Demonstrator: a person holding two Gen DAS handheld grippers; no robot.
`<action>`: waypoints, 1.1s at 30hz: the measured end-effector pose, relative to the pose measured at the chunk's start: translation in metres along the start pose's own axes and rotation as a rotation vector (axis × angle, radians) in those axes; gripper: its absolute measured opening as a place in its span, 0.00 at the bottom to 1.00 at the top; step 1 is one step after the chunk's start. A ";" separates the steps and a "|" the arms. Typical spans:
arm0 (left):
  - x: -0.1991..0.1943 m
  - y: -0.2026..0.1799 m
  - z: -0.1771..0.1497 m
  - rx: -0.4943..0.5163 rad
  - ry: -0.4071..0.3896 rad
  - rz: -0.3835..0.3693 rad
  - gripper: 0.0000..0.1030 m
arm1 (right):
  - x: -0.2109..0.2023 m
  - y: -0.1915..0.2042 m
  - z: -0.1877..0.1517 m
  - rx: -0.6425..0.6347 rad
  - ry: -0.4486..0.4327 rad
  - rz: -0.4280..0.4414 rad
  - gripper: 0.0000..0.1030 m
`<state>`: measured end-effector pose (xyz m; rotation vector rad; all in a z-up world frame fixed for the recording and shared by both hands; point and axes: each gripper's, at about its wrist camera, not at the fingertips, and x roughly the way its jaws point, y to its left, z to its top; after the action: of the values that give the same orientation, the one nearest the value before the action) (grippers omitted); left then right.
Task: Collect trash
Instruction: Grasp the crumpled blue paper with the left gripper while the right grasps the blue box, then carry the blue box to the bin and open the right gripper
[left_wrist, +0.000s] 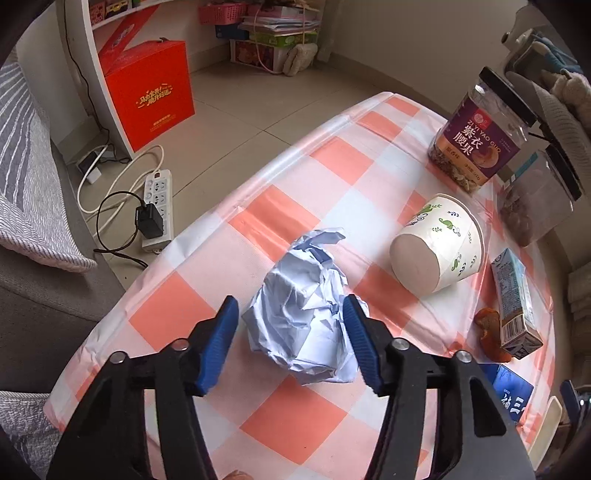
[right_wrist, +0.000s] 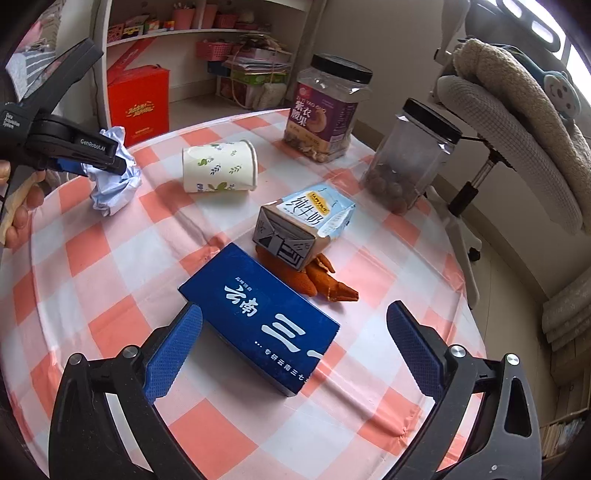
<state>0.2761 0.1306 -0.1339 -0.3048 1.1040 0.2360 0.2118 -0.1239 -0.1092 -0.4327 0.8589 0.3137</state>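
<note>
A crumpled pale-blue paper ball (left_wrist: 301, 310) lies on the checked tablecloth (left_wrist: 288, 417). My left gripper (left_wrist: 291, 314) is open with its blue fingers on either side of the ball; the right finger touches it. In the right wrist view the ball (right_wrist: 112, 184) sits at the far left under the left gripper (right_wrist: 110, 164). My right gripper (right_wrist: 293, 325) is open, its fingers straddling a dark blue box (right_wrist: 258, 317). A tipped paper cup (right_wrist: 219, 167), a flattened milk carton (right_wrist: 303, 225) and orange peel (right_wrist: 325, 280) lie beyond it.
A cashew jar (right_wrist: 325, 110) and a clear jar of round nuts (right_wrist: 410, 155) stand at the table's far side. An office chair (right_wrist: 517, 122) is at the right. A red box (left_wrist: 147, 92) and a power strip (left_wrist: 159, 206) lie on the floor left of the table.
</note>
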 end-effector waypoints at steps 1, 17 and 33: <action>0.000 -0.001 0.000 0.008 -0.001 -0.017 0.37 | 0.006 0.004 0.001 -0.029 0.014 0.017 0.93; -0.035 -0.022 -0.017 0.106 -0.061 -0.075 0.15 | 0.034 0.010 -0.008 0.070 0.132 0.183 0.54; -0.091 -0.052 -0.048 0.181 -0.157 -0.116 0.15 | -0.058 -0.022 -0.012 0.177 -0.047 0.126 0.52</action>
<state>0.2141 0.0620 -0.0657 -0.1845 0.9412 0.0547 0.1780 -0.1538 -0.0656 -0.2062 0.8614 0.3597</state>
